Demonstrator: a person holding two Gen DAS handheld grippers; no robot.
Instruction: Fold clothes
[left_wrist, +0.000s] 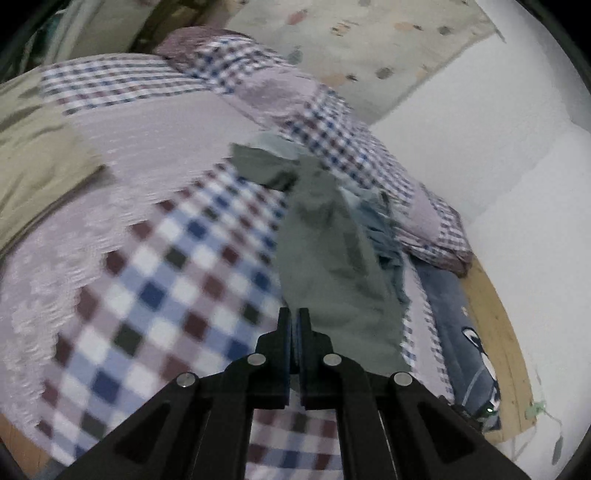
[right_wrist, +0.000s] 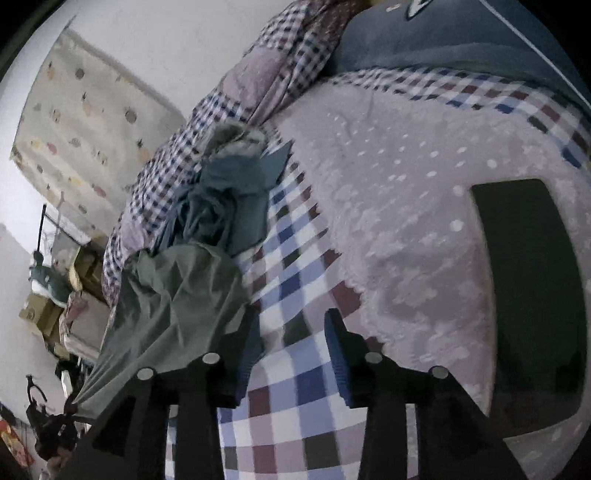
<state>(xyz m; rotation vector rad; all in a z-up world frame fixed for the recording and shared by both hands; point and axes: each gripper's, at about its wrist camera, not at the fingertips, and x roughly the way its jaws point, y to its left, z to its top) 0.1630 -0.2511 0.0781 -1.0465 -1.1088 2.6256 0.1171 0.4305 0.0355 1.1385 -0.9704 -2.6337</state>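
A grey-green garment (left_wrist: 325, 251) hangs stretched over the checked bedspread (left_wrist: 155, 280), pulled taut from a crumpled pile toward my left gripper (left_wrist: 294, 317), which is shut on its lower edge. In the right wrist view the same garment (right_wrist: 177, 295) runs down to the left, where the left gripper (right_wrist: 55, 424) holds its corner. My right gripper (right_wrist: 295, 336) is open just above the bedspread (right_wrist: 295, 387). Its left finger (right_wrist: 251, 354) touches the garment's edge, and nothing sits between the fingers.
Crumpled blue clothes (right_wrist: 218, 210) lie beyond the garment against a rolled checked duvet (left_wrist: 332, 122). A folded olive piece (left_wrist: 37, 155) and a folded dark piece (right_wrist: 528, 295) rest on the bed. A blue-grey pillow (left_wrist: 454, 321), a wooden bed edge (left_wrist: 495, 332) and a white wall (left_wrist: 498, 129) bound the bed.
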